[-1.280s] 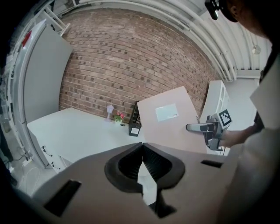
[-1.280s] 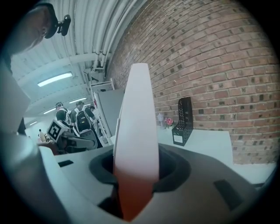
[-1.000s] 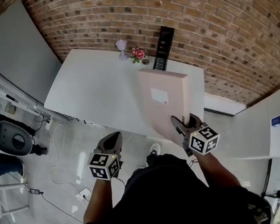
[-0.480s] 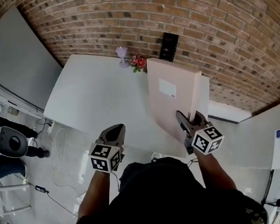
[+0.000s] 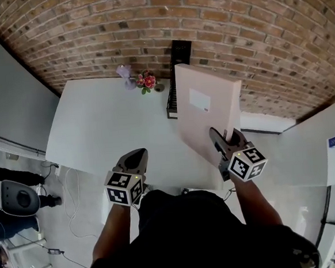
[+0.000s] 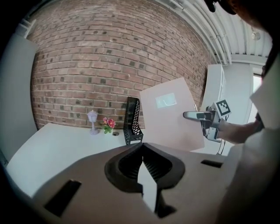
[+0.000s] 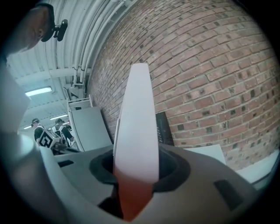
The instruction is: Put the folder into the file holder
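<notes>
Left gripper (image 5: pixel 137 156): jaws pressed together with nothing between them, hanging off the near edge of the counter (image 5: pixel 98 130).
Small lamp ornament (image 5: pixel 125 75) and flowers (image 5: pixel 147 80): at the counter's far edge, by the brick wall.
File holder (image 5: pixel 171 98): black mesh, upright, just right of the flowers, with no folder in it.
Folder (image 5: pixel 203 107): pale pink, on edge in the air, just right of the holder and above it.
Right gripper (image 5: pixel 226 140): jaws pinching the folder's near lower edge.
Status: folder lifted and brought near. Lining it up with a slot, lowering it in and letting go remain.
</notes>
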{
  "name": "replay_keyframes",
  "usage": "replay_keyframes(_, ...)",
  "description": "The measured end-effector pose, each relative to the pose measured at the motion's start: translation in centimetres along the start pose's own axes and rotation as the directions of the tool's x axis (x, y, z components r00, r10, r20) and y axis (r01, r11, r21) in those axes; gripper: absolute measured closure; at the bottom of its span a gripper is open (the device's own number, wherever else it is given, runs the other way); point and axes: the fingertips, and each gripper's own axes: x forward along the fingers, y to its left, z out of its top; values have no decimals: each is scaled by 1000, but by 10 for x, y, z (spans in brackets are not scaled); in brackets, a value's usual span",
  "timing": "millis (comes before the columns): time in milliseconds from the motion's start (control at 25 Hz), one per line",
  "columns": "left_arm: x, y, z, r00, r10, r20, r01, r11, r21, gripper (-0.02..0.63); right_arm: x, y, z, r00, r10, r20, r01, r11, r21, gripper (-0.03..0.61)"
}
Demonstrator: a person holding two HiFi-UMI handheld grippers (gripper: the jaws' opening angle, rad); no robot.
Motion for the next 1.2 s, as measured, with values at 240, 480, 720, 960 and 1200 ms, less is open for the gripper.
replay_keyframes(240,22,2,13,994,-107,-33,109,992,63,611,7,-11,23,991,-110,70,110,994,3,407)
replay_keyframes(480,21,44,17,987,-145,-69,152,983,98,611,26,-6,47,965,-212,153,214,977,6,407)
replay_keyframes(720,11,93,17,982,-175,-76,182,978,99,611,54,7,60,932,-300,201,300,953,32,405)
replay_keyframes(960,0,143,8,979,-191,-76,196,979,63,611,81,16,62,900,-383,207,380,923,53,405)
replay_keyframes(1200,-2,181,-4,971,-218,-101,223,974,47,611,112,16,77,856,-454,247,457,888,50,405)
